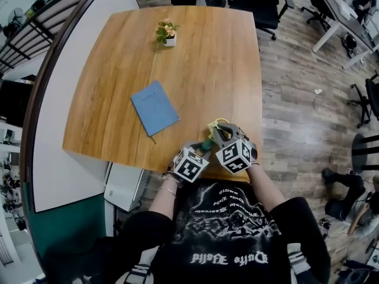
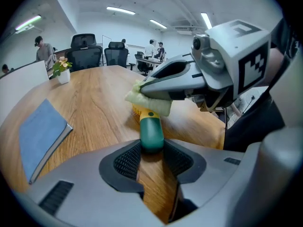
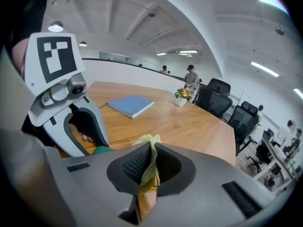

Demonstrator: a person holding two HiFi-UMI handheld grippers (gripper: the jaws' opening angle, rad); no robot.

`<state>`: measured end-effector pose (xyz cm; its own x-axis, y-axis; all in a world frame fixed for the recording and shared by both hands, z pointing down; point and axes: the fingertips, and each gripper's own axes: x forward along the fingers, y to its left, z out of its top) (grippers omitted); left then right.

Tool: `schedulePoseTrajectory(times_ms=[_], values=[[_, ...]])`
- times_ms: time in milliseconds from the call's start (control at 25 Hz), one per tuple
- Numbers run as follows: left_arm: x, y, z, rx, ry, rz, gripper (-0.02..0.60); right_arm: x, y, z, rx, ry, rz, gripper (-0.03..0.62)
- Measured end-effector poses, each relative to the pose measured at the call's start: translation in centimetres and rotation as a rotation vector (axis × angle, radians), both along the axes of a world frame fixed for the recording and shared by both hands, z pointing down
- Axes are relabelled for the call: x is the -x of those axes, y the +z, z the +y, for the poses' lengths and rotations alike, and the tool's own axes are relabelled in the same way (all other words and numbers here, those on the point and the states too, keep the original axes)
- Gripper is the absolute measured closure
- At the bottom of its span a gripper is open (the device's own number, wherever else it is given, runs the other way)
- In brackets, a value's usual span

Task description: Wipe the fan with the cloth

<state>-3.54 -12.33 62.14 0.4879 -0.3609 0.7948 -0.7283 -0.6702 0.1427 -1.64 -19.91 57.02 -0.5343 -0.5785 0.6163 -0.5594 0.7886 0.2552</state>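
Note:
A small hand fan with a green handle (image 2: 151,130) and a yellow head lies low over the wooden table (image 1: 195,70), near its front edge. My left gripper (image 2: 152,148) is shut on that handle, which shows as a green stub (image 1: 206,145) in the head view. My right gripper (image 3: 150,167) is shut on a pale yellow-green cloth (image 3: 149,171). The right gripper (image 2: 144,90) reaches in from the right and holds the cloth (image 2: 150,102) on top of the fan's yellow head, hiding most of it. The left gripper (image 3: 83,126) stands close at the right gripper view's left.
A blue notebook (image 1: 154,107) lies flat left of the grippers. A small potted plant (image 1: 167,33) stands at the table's far side. Black office chairs (image 1: 260,5) stand beyond the far edge. A white partition (image 1: 71,129) runs along the table's left side.

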Motion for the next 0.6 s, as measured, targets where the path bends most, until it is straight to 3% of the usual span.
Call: schedulePoseTrajectory(times_ms=[160,320,600], values=[[0.0,0.0,-0.1,0.007,-0.011,0.01,0.411,0.3,0.0,-0.5,-0.002,-0.031,0.019,0.566],[0.0,-0.1,-0.1,0.001,0.009,-0.02,0.411,0.2,-0.3,-1.9,-0.016,0.009,0.03,0.566],[0.2,0.0,-0.2,-0.009,-0.052,0.012,0.411,-2.3,-0.2,-4.8,-0.002,0.067,0.041,0.568]])
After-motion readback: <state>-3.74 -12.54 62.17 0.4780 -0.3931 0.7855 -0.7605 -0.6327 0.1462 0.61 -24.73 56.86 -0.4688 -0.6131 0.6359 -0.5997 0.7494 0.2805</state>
